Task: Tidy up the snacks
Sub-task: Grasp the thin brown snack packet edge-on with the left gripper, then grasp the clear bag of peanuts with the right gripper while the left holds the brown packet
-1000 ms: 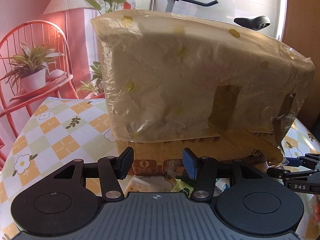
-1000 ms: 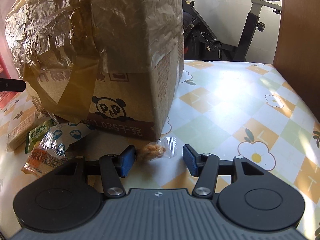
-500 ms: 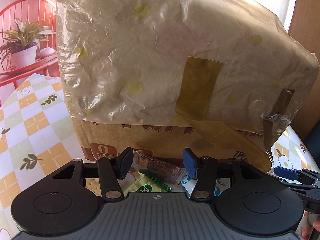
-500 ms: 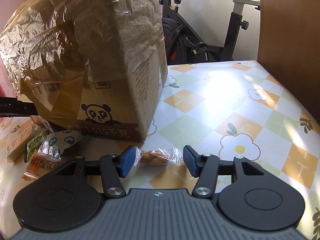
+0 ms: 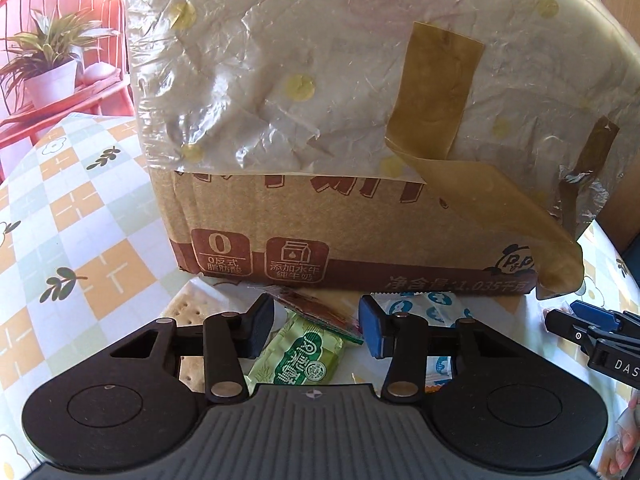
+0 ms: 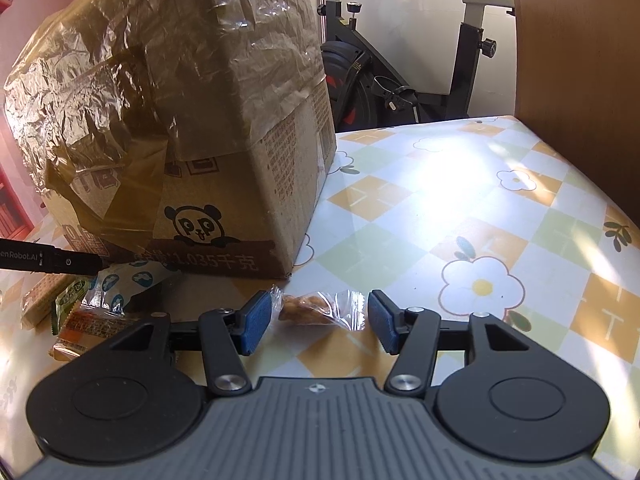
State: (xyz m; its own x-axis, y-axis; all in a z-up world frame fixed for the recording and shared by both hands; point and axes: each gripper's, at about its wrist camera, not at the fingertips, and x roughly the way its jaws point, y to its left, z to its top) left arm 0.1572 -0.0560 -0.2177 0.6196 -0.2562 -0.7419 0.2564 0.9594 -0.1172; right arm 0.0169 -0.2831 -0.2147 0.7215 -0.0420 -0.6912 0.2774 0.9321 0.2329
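A pile of snack packets lies at the foot of a film-wrapped cardboard box (image 5: 360, 220) (image 6: 224, 200) with a panda print. My left gripper (image 5: 318, 330) hangs low over the pile, its jaws closing around a reddish clear packet (image 5: 316, 306). A green packet (image 5: 300, 360) lies beneath it. I see no pad pressing on the reddish packet. My right gripper (image 6: 320, 326) stands open around a small clear packet of golden snacks (image 6: 316, 308) on the cloth. The right gripper (image 5: 592, 320) also shows at the left view's right edge.
A cracker pack (image 5: 192, 308) and a blue-and-white packet (image 5: 424, 308) flank the pile. The checked flower tablecloth (image 6: 480, 200) spreads to the right of the box. An exercise bike (image 6: 380, 80) and a wooden panel (image 6: 580, 60) stand behind. A red chair with a potted plant (image 5: 48, 64) stands at far left.
My left gripper has sunk toward the foot of the box, so the snack pile now sits between its jaws, which have narrowed. The golden packet now lies between the right pads.
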